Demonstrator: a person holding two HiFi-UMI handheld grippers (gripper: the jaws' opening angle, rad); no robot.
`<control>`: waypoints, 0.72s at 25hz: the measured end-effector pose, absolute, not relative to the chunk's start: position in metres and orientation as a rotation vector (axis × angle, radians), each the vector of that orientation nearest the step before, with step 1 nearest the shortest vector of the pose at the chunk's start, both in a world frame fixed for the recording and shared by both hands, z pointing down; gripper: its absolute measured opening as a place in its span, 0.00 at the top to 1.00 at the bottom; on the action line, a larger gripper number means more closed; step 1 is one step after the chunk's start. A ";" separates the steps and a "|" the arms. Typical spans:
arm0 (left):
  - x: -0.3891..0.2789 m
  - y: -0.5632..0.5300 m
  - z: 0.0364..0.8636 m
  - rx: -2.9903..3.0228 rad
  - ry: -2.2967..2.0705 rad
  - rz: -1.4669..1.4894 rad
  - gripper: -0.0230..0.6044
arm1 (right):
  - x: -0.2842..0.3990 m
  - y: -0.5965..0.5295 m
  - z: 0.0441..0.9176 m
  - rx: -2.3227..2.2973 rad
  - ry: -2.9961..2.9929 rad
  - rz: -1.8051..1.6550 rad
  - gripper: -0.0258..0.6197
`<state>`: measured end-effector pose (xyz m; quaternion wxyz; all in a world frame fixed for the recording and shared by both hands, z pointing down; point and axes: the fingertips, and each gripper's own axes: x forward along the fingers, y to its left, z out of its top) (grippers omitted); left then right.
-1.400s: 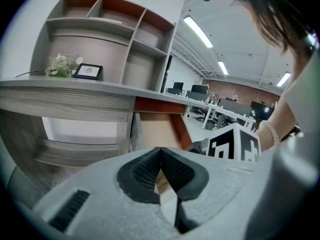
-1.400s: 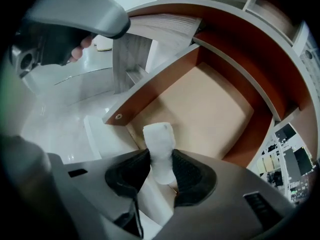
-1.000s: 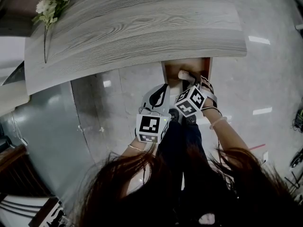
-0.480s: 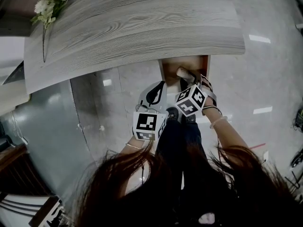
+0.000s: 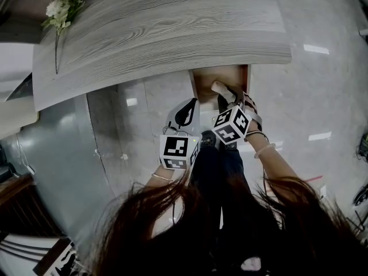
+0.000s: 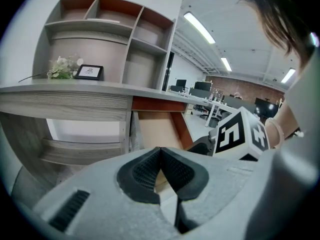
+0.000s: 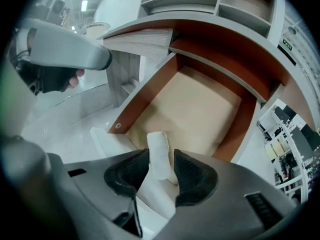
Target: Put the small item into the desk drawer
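The wood-grain surface (image 5: 161, 33) overhangs the open desk drawer (image 7: 200, 109), which lies just below your right hand-held gripper (image 7: 161, 159). Release only over its floor. Its jaws, which have just been closing, stand slightly apart around the small item (image 7: 157, 146), a pale, soft-looking roll. Your left hand-held gripper (image 6: 160, 151) is closed and empty.

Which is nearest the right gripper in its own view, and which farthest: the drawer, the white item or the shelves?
1. White item, between the right gripper's jaws, which have just been closing.
2. Drawer, open, just beyond.
3. Shelves, farthest, at the top.
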<state>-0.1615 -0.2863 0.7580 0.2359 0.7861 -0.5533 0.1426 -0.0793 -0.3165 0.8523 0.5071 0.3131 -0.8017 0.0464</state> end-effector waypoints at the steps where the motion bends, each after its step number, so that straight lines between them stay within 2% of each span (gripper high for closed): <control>1: -0.161 -0.286 0.756 2.155 -1.522 0.390 0.94 | -0.079 -0.316 0.849 0.762 -1.938 0.113 0.73; 18: -0.144 -0.275 0.704 2.164 -1.575 0.393 0.94 | -0.070 -0.306 0.779 0.839 -2.028 0.148 0.81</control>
